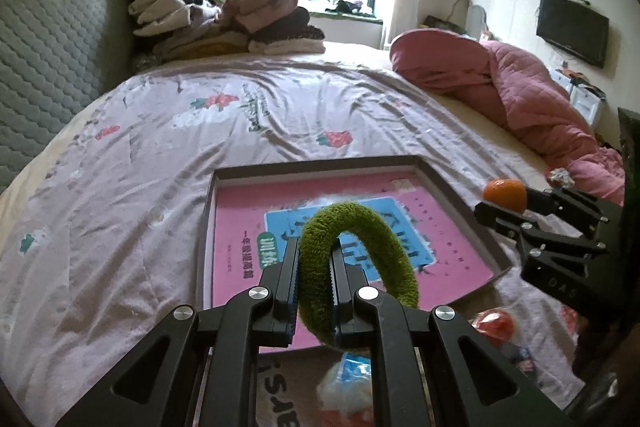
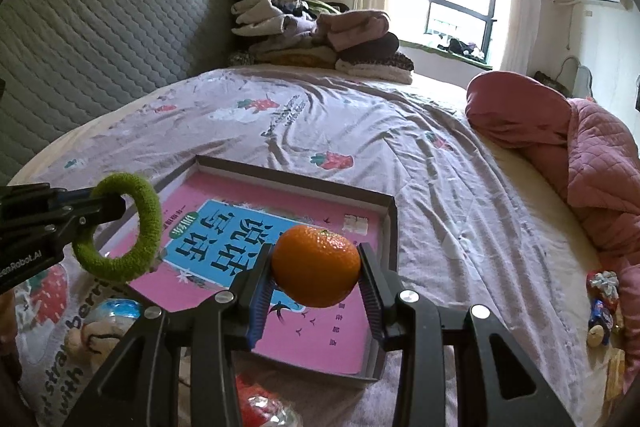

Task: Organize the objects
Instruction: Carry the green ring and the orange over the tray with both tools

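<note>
My left gripper [image 1: 314, 255] is shut on a green fuzzy hair ring [image 1: 360, 223] and holds it above the near edge of a shallow grey box [image 1: 320, 163]. A pink book [image 1: 240, 227] lies in the box. My right gripper [image 2: 316, 267] is shut on an orange [image 2: 316, 265] and holds it over the box's [image 2: 390, 211] right part, above the pink book [image 2: 320, 339]. In the left wrist view the right gripper [image 1: 496, 211] and orange [image 1: 505, 193] show at the right. In the right wrist view the left gripper [image 2: 116, 205] and ring [image 2: 148, 223] show at the left.
The box lies on a bed with a strawberry-print sheet [image 1: 240, 119]. Folded clothes [image 1: 224, 23] are stacked at the headboard. A pink quilt [image 1: 520, 87] lies bunched at the right. Small wrapped items [image 2: 602, 303] lie by the quilt, and plastic-wrapped things [image 2: 108, 311] near the box's front.
</note>
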`<state>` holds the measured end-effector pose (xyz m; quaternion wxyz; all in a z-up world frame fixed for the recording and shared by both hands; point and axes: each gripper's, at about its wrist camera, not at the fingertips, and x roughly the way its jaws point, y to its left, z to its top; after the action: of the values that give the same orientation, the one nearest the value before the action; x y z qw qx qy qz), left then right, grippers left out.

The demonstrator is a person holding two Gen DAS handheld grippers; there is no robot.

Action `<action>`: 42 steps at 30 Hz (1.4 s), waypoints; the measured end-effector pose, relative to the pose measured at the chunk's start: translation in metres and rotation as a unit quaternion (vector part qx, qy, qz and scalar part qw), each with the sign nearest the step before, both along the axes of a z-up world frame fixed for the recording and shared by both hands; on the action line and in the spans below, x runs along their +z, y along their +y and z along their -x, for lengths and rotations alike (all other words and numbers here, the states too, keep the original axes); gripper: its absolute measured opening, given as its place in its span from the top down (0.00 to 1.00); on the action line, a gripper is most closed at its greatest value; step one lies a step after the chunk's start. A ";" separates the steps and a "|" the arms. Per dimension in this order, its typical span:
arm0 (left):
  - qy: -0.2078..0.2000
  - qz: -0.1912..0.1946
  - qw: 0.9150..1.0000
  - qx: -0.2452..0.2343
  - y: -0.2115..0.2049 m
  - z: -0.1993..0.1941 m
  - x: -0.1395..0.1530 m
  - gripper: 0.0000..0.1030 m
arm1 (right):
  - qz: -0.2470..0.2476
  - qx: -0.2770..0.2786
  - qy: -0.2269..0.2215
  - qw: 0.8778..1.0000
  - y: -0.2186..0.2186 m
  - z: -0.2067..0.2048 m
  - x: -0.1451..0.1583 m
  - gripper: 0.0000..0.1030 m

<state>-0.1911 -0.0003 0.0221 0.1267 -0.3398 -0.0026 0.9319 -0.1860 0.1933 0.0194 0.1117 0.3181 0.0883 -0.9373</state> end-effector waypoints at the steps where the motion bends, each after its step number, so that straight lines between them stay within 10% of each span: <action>1: -0.003 -0.002 1.000 0.000 -0.002 0.003 -0.004 0.88 | -0.002 0.001 -0.003 1.000 -0.001 0.003 -0.003 0.61; 42: -0.094 0.017 0.994 0.058 -0.021 0.043 -0.074 0.87 | -0.010 -0.006 -0.118 0.993 0.007 0.042 -0.073 0.60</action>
<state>-0.2344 -0.0217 -0.0516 0.0661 -0.4276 -0.0183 0.9014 -0.2277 0.2001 -0.0541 0.1123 0.4284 0.0816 -0.8929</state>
